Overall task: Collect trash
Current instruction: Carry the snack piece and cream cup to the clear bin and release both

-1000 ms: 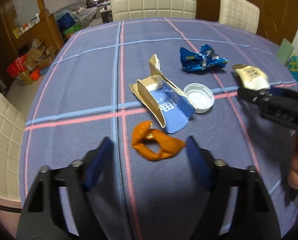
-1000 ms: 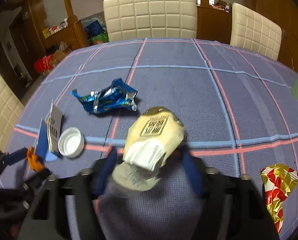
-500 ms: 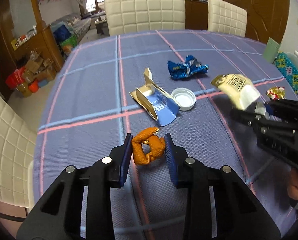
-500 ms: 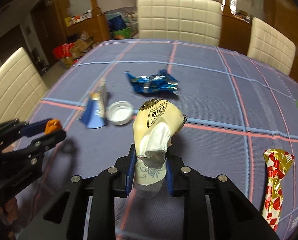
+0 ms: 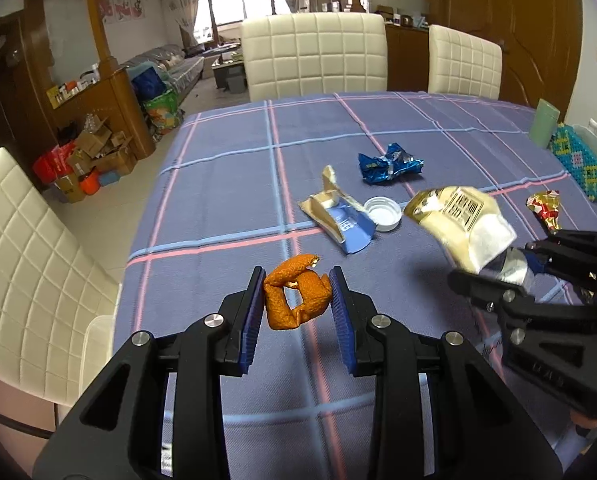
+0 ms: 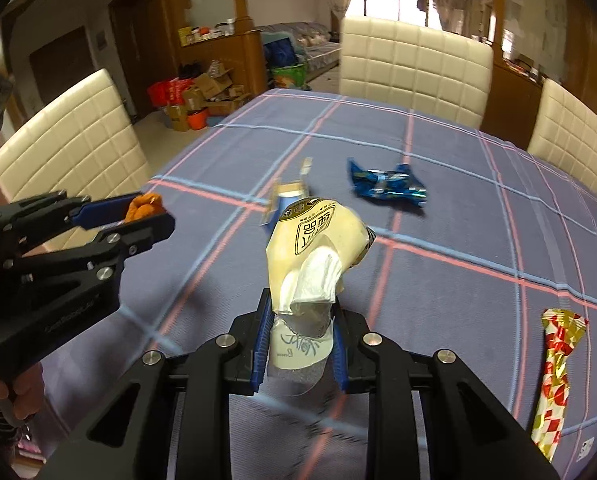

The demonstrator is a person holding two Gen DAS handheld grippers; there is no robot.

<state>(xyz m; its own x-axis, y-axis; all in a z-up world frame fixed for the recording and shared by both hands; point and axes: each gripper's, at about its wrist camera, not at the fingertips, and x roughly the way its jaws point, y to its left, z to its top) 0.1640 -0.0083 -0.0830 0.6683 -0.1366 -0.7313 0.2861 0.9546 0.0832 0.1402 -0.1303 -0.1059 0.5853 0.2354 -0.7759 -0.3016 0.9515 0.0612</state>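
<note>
Your left hand-held gripper (image 5: 298, 300) is closed on a curled piece of orange peel (image 5: 296, 298), its blue pads (image 5: 254, 316) pressing the peel from both sides and holding it up off the tabletop (image 5: 226, 200). Your right hand-held gripper (image 6: 298, 344) is clamped on the clear lower end of a crumpled cream packet (image 6: 314, 256), which stands up from the jaws with a white tissue-like wad showing at its torn opening. In the left wrist view that packet (image 5: 458, 220) hangs in the air to the right of the peel, above the cloth.

On the purple checked cloth beyond the grippers lies a torn blue and tan carton (image 5: 338, 220), opened flat, with a white lid (image 5: 384, 213) just beside it on its right. Farther out sits a crumpled blue foil wrapper (image 5: 390, 164), apart from the carton. To the right, near the edge, a red and gold wrapper (image 6: 554, 376) lies stretched out on the cloth. At the far right of the tabletop stand a pale green box (image 5: 543, 124) and a beaded, patterned box (image 5: 582, 168).

Cream padded chairs (image 5: 314, 56) stand around the tabletop, and behind them cardboard boxes (image 5: 94, 152) are piled on the floor by a wooden partition.
</note>
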